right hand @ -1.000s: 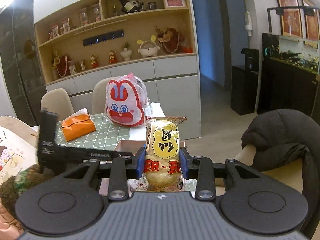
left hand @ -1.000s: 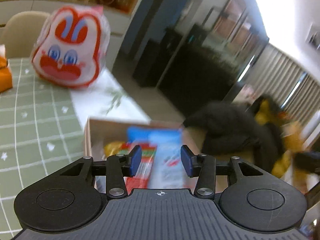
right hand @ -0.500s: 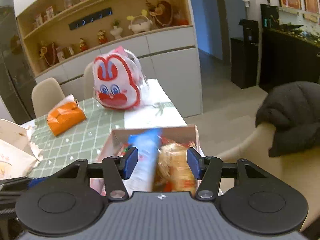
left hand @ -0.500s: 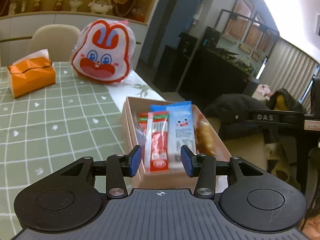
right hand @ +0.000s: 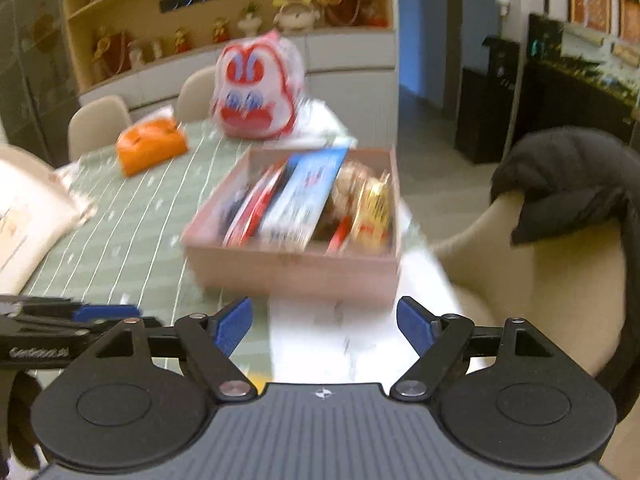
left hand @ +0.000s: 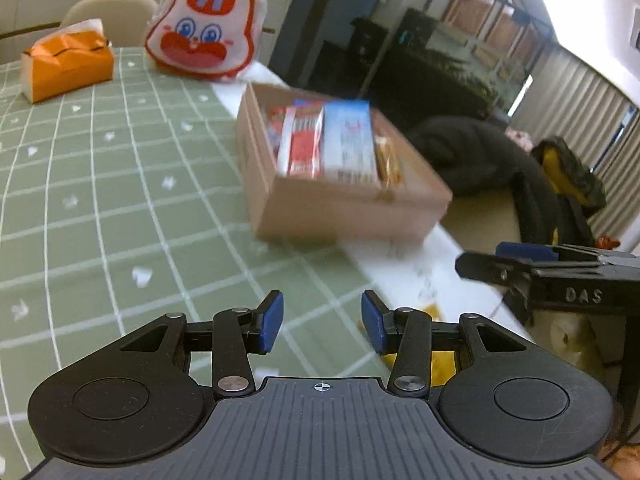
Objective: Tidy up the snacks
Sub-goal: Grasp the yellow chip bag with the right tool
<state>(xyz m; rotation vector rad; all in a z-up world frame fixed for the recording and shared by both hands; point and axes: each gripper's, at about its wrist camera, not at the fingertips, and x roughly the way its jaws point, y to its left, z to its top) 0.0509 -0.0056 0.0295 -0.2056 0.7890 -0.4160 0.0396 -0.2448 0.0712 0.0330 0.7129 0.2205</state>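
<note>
A brown cardboard box [left hand: 344, 208] [right hand: 296, 268] sits on the table near its right edge. Inside stand a red-and-white snack pack [left hand: 302, 142], a blue-and-white pack [left hand: 348, 140] [right hand: 304, 196] and a yellow rice-cracker pack [left hand: 386, 156] [right hand: 370, 208]. My left gripper [left hand: 322, 322] is open and empty, low over the table in front of the box. My right gripper [right hand: 324, 322] is open wide and empty, just short of the box's near wall. A yellow snack [left hand: 434, 358] lies on the table under the left gripper's right finger.
A red-and-white rabbit bag [left hand: 204, 28] [right hand: 256, 92] and an orange tissue pack [left hand: 66, 66] [right hand: 152, 150] lie at the table's far end. A beige chair with a black coat [right hand: 568, 188] stands right of the table. A white printed bag [right hand: 28, 208] lies at left.
My right gripper let the yellow rice-cracker pack go into the box, opened wide and pulled back. My left gripper stayed open and drew back from the box, lower over the table.
</note>
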